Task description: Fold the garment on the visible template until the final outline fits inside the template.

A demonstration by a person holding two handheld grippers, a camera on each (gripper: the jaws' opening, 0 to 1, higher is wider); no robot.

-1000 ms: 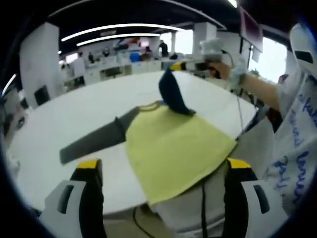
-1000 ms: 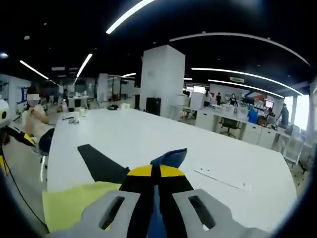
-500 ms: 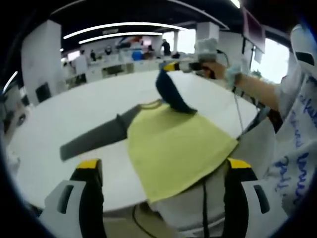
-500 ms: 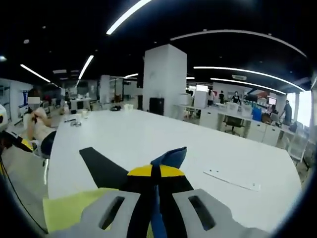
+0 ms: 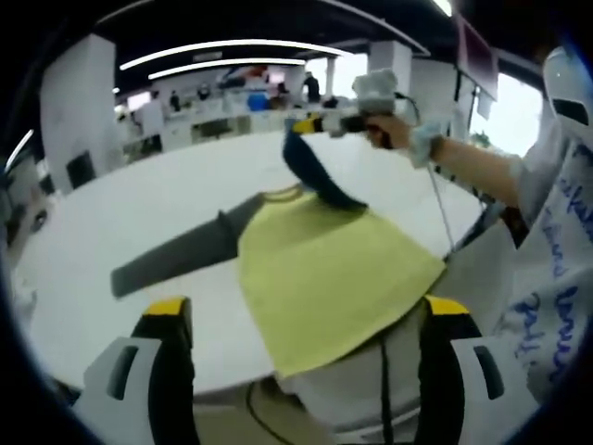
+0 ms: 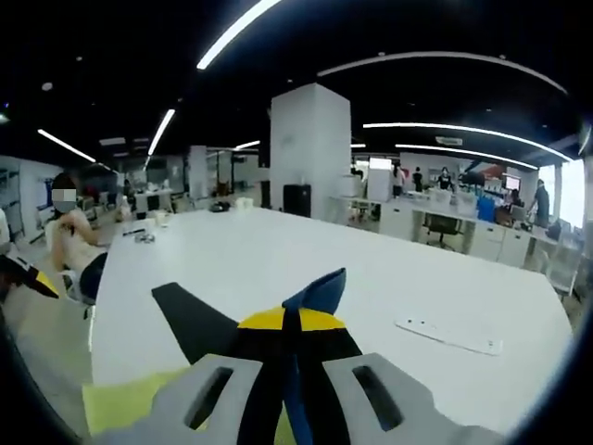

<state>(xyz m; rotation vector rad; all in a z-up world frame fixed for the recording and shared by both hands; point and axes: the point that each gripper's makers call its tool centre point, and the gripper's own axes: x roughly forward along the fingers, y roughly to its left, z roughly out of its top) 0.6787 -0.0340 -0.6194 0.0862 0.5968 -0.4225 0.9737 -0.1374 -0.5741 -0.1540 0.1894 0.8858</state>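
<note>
**Blue sleeve lifted off the table by the right gripper**

The white table (image 5: 139, 209) carries everything; its near edge curves across the bottom of the left gripper view, and its far edge meets an office of desks and a white pillar (image 6: 309, 148)

The garment (image 5: 324, 269) is a shirt with a yellow body lying flat at the near edge of the table, its lower hem reaching that edge and hanging slightly over it. In the right gripper view only a strip of the yellow cloth (image 6: 130, 403) shows at the bottom

The grey sleeve (image 5: 181, 255) lies flat and straight on the table, running from the shoulder out toward the table's left side; in the right gripper view it is the dark band (image 6: 190, 320) just beyond the yellow cloth

The blue sleeve (image 5: 315, 176) is raised off the table, hanging in a curve from the shoulder up to the right gripper (image 5: 310, 125). That gripper's jaws are closed together on the sleeve's end, and in its own view the blue tip (image 6: 320, 292) sticks up past the pinched yellow-and-black jaw tips (image 6: 287, 324)

The left gripper (image 5: 301, 320) hovers at the near edge of the table with its jaws spread wide and nothing between them

A small flat white strip (image 6: 449, 336) lies on the table toward its far right side
</note>
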